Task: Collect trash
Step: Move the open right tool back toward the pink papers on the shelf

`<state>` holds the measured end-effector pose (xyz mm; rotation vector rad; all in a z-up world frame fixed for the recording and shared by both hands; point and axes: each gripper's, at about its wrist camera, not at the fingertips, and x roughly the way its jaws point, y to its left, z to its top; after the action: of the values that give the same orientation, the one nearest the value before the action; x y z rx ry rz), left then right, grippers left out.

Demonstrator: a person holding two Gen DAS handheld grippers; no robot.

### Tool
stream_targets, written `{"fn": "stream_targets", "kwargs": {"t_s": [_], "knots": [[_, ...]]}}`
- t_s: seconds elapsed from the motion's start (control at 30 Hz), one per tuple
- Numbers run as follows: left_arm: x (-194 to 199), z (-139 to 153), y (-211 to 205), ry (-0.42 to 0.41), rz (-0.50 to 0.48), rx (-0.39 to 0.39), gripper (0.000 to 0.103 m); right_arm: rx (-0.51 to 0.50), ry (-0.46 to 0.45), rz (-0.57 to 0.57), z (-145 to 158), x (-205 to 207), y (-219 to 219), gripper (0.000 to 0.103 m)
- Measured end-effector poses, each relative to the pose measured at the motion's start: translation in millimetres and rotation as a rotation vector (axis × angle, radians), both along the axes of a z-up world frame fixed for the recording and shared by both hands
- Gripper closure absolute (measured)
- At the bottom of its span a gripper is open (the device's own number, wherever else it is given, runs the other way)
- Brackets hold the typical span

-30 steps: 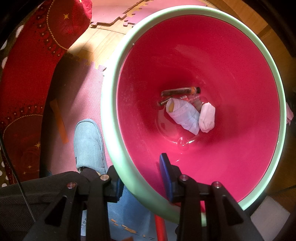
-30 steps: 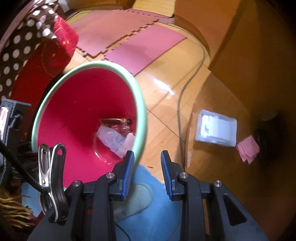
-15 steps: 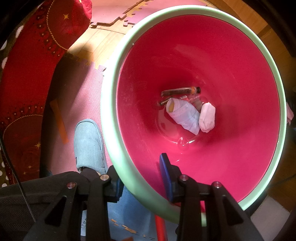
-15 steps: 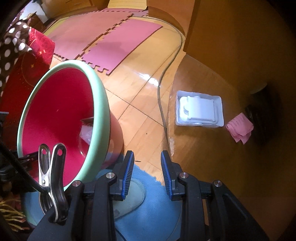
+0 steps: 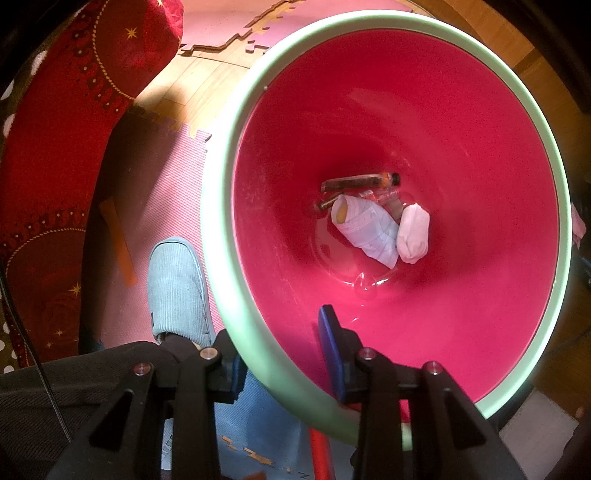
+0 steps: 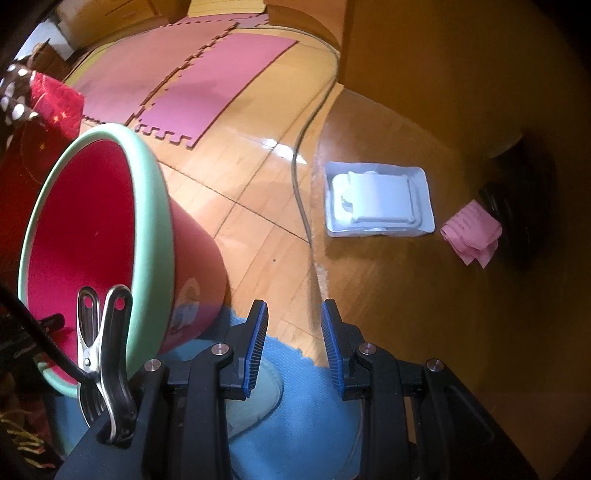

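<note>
With the left gripper clamped on the bucket rim, the right gripper, parted and empty, must next reach the far white tray on the floor.

The bucket's near rim is hidden behind the left gripper, and its contents are hidden in the right wrist view. The slipper is cut off by dark cloth. The small bottles are partly covered by crumpled wrappers.
</note>
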<state>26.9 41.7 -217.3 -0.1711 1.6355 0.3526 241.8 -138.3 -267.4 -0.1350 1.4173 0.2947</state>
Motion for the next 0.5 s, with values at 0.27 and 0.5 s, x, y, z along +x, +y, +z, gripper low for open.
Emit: {"fn": "stream_targets", "kwargs": {"t_s": [0.27,0.5], "knots": [[0.3,-0.4,0.4,0.001,0.0,0.001,0.067,-0.006,0.002,-0.047,-6.6,4.3,-16.0,0.072],[0.3,-0.4,0.0,0.001,-0.001,0.001,0.067,0.002,0.018,-0.134,-17.1,10.3,-40.1,0.072]]}}
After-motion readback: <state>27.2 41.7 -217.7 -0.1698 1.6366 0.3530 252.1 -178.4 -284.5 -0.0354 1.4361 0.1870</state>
